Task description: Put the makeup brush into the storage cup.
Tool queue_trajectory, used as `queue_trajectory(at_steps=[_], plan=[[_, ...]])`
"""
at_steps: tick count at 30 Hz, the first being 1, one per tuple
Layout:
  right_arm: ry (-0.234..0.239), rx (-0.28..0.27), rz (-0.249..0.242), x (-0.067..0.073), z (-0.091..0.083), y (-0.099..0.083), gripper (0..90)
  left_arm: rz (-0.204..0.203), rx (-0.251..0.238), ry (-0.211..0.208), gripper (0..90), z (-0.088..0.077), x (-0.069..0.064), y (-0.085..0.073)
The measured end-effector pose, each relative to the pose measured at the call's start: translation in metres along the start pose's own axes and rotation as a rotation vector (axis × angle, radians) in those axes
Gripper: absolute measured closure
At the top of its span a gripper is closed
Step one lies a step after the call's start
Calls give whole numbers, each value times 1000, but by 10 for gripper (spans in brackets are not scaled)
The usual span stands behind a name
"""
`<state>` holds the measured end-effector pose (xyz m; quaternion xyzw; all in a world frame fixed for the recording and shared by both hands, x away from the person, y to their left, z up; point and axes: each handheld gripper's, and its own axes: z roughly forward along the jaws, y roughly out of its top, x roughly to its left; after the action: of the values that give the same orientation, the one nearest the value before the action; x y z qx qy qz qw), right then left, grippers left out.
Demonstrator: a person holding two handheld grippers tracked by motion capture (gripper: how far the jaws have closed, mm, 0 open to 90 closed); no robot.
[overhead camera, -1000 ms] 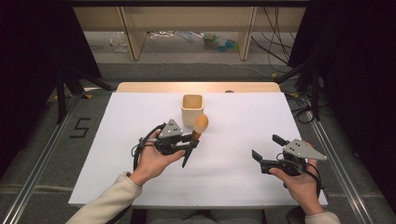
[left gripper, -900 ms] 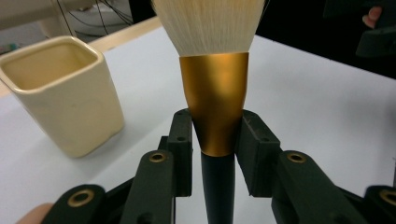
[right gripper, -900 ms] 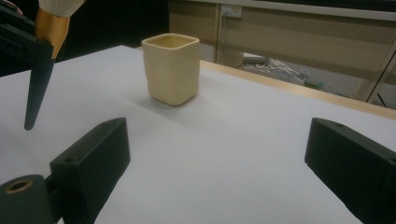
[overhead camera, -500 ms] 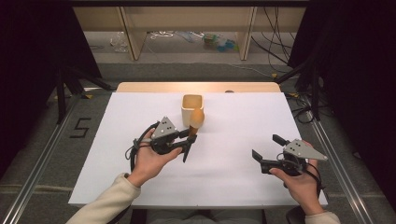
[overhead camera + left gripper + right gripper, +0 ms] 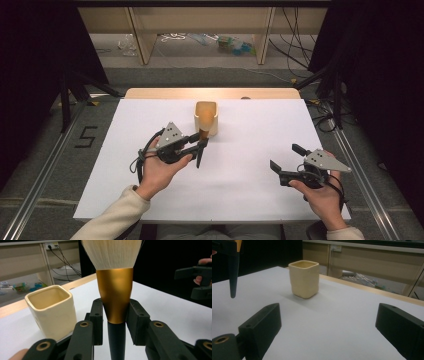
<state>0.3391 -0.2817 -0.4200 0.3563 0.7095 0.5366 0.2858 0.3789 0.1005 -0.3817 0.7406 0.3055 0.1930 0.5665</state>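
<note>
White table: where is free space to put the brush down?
The white table is bare between the left gripper and the right gripper, and right of the cream cup. It is crowded only where the brush hangs beside that cup.

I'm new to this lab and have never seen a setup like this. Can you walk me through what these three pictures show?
There is no robot here: a person holds a hand-operated two-jaw gripper in each hand, working at a table with a white top.

The high view looks down from above the person. The other two pictures come from small cameras riding on each gripper, looking along its black jaws.

On the table stands a cream square cup, open side up.

The left gripper is shut on a makeup brush, clamping its gold collar, bristles up and dark handle pointing down, close beside the cup.

The right gripper is open and holds nothing, off to the right of the table.
</note>
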Motion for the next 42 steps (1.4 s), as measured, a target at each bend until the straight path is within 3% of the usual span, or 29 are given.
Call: queue_trajectory(at_steps=[21,42], plan=[[-4,-8,1,0,-1,1,62,-29,-98,42,684,-10,7,9],[-5,-7,-2,0,-1,1,59,-34,-134,53,685,-11,13,18]])
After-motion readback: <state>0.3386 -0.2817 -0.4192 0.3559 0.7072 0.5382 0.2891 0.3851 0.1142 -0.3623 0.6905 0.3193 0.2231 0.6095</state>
